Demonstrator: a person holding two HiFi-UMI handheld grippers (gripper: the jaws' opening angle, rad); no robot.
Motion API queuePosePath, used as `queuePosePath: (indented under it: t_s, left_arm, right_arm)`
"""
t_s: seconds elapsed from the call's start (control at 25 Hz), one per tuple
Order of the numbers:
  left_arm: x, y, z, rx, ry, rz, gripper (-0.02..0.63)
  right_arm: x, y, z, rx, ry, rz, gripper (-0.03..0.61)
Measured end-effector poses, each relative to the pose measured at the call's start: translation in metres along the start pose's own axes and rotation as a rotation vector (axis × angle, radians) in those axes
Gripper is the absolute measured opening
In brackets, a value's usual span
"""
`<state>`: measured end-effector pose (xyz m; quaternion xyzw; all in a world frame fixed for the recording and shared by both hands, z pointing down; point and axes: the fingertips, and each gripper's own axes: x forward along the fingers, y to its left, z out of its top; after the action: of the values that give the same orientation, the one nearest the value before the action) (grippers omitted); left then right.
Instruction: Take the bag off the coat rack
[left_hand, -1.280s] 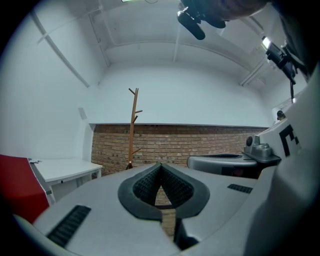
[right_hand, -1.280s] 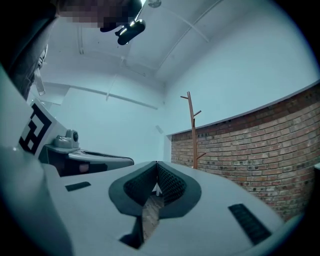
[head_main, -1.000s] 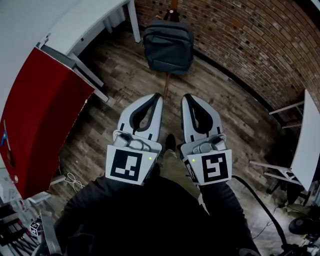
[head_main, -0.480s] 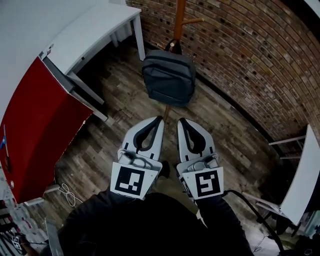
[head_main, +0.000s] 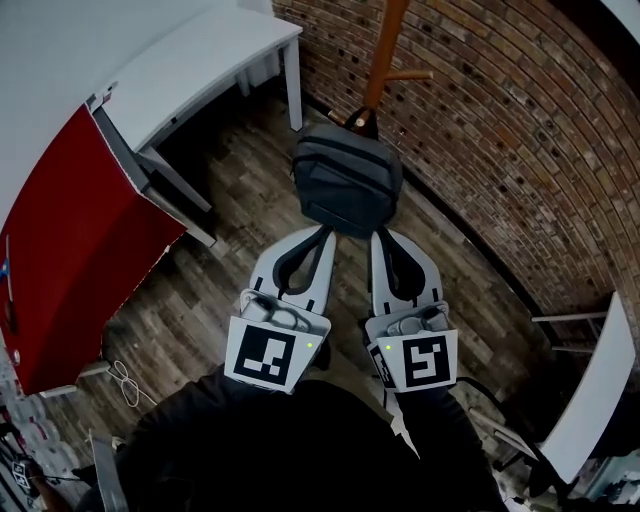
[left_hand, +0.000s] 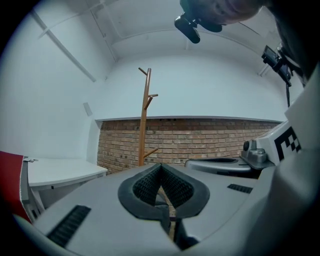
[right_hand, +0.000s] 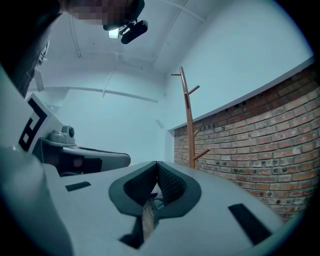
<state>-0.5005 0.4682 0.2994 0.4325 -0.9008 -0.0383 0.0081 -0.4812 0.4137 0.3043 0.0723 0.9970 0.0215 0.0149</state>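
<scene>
Head view: left gripper (head_main: 316, 240) and right gripper (head_main: 386, 240), jaws of both pressed together on nothing, tips just short of the bag (head_main: 348, 178) hanging low on the coat rack (head_main: 386, 45). Best to part the jaws first, take the bag near its top, lift it clear. Count: two grippers, one bag, one rack.

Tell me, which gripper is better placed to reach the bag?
Left, slightly: the coat rack stands almost straight ahead of the left gripper in its view, off-centre for the right gripper. Both are shut, near the bag.
</scene>
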Motion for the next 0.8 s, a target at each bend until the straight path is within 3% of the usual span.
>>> queuePosePath:
  t_s: [0.44, 0.8]
  left_arm:
    - [0.105, 0.067, -0.018, -0.031, 0.029, -0.034, 0.009]
    - [0.174, 0.115, -0.033, -0.047, 0.038, -0.067, 0.009]
  right_arm:
    - [0.105, -0.051, -0.033, 0.017, 0.053, -0.034, 0.007]
    - [0.172, -0.096, -0.057, -0.001, 0.085, -0.124, 0.008]
